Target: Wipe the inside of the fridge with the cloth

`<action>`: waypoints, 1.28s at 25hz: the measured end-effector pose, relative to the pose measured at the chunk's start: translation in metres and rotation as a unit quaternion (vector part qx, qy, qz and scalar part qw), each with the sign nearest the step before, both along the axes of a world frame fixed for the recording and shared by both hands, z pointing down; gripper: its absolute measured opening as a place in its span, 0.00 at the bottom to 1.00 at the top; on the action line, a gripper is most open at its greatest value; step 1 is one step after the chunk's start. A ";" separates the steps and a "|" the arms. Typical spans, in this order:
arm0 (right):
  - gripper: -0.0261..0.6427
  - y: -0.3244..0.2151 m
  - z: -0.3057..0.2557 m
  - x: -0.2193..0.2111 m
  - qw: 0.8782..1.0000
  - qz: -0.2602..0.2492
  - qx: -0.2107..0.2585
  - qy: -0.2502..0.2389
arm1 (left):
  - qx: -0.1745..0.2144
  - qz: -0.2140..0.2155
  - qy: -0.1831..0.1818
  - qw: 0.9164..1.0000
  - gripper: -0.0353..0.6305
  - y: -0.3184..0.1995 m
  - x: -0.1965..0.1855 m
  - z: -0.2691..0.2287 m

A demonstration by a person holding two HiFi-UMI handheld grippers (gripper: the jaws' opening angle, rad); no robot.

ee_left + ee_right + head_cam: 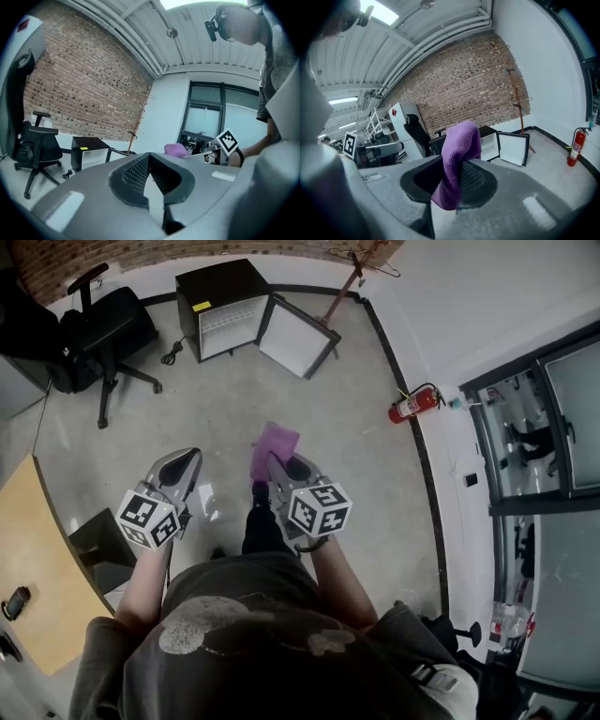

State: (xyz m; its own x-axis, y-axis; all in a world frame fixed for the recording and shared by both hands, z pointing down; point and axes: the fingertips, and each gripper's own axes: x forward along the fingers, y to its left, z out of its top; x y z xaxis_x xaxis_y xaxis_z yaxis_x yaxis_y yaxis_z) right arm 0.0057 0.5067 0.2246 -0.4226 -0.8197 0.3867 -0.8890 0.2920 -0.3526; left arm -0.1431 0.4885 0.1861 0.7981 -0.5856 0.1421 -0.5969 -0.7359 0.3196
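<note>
A small black fridge (220,306) stands on the floor by the far wall, its white inside showing and its door (298,337) swung open to the right. It also shows far off in both gripper views, fridge (86,151) and fridge (490,139). My right gripper (277,465) is shut on a purple cloth (273,448), which drapes over the jaws (459,159). My left gripper (190,457) is held beside it at about the same height, shut with nothing in it (149,157). Both grippers are a few steps away from the fridge.
A black office chair (103,329) stands left of the fridge. A coat stand (352,277) is behind the door. A red fire extinguisher (412,404) sits at the right wall, by glass doors (548,427). A wooden table (37,559) with a phone (16,601) is at my left.
</note>
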 end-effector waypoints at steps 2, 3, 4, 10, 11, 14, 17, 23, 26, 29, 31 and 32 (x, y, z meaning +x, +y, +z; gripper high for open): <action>0.15 -0.027 -0.001 0.014 1.000 -0.002 0.001 -0.005 | 0.000 -0.003 -0.006 1.000 0.08 -0.022 0.011 0.001; 0.15 -0.040 -0.001 0.021 1.000 -0.004 0.001 -0.007 | 0.000 -0.004 -0.009 1.000 0.08 -0.034 0.017 0.001; 0.15 -0.054 -0.001 0.029 1.000 -0.007 0.001 -0.009 | 0.000 -0.007 -0.012 1.000 0.08 -0.046 0.023 0.001; 0.15 -0.124 0.000 0.079 0.999 -0.032 -0.006 -0.008 | -0.002 -0.036 -0.020 0.999 0.08 -0.119 0.065 -0.002; 0.15 -0.135 0.002 0.089 0.999 -0.034 -0.009 -0.008 | 0.000 -0.039 -0.021 0.999 0.08 -0.129 0.072 -0.004; 0.15 -0.170 0.004 0.116 0.999 -0.040 -0.014 -0.009 | 0.003 -0.046 -0.025 0.999 0.08 -0.160 0.093 -0.007; 0.15 -0.196 0.003 0.135 0.999 -0.050 -0.015 -0.012 | 0.007 -0.056 -0.028 0.998 0.08 -0.185 0.110 -0.012; 0.15 -0.231 0.009 0.154 0.998 -0.059 -0.021 -0.015 | 0.015 -0.066 -0.029 0.997 0.08 -0.212 0.130 -0.019; 0.15 -0.241 0.014 0.155 0.998 -0.057 -0.027 -0.018 | 0.010 -0.069 -0.031 0.997 0.08 -0.223 0.132 -0.014; 0.15 -0.249 0.022 0.155 0.998 -0.056 -0.035 -0.020 | 0.002 -0.072 -0.029 0.997 0.08 -0.235 0.133 -0.006; 0.15 -0.256 0.026 0.158 0.998 -0.054 -0.039 -0.021 | -0.001 -0.071 -0.027 0.997 0.08 -0.246 0.137 -0.001; 0.15 -0.262 0.027 0.160 0.998 -0.053 -0.040 -0.020 | -0.001 -0.069 -0.025 0.997 0.08 -0.253 0.139 0.001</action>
